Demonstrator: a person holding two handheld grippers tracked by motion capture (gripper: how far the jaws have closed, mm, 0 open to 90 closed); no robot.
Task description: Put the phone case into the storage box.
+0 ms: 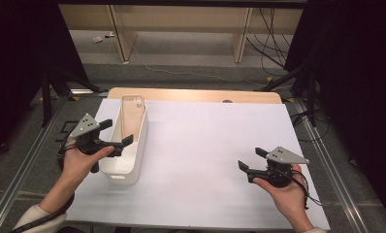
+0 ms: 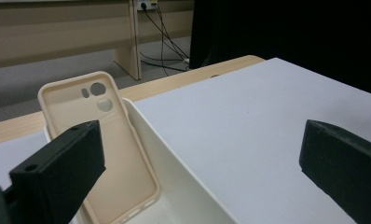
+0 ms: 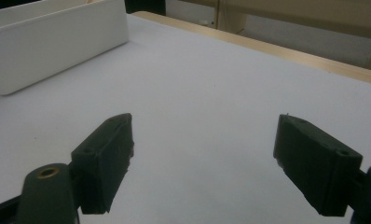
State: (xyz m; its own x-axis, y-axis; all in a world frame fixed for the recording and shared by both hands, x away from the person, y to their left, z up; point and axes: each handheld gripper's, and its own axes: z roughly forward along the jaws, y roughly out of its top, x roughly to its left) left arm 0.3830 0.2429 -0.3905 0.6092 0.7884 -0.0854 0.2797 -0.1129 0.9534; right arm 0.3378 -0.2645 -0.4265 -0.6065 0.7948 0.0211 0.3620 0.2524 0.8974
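A beige phone case [image 1: 132, 115] [image 2: 102, 149] leans upright inside a long white bin [image 1: 141, 141] [image 2: 183, 186] [image 3: 58, 44] at the left of the white table sheet. My left gripper [image 1: 117, 132] [image 2: 200, 172] hovers open at the bin's near end, one jaw over the bin's inside and the other at its left side; nothing is between the jaws. My right gripper [image 1: 250, 159] [image 3: 202, 163] is open above the bare sheet at the right front, far from the bin, holding nothing.
The white sheet [image 1: 215, 145] covers a wooden table [image 1: 191, 94] whose far edge shows beyond it. Cables [image 1: 273, 34] and table legs lie on the floor behind. Dark curtains and stand legs flank both sides.
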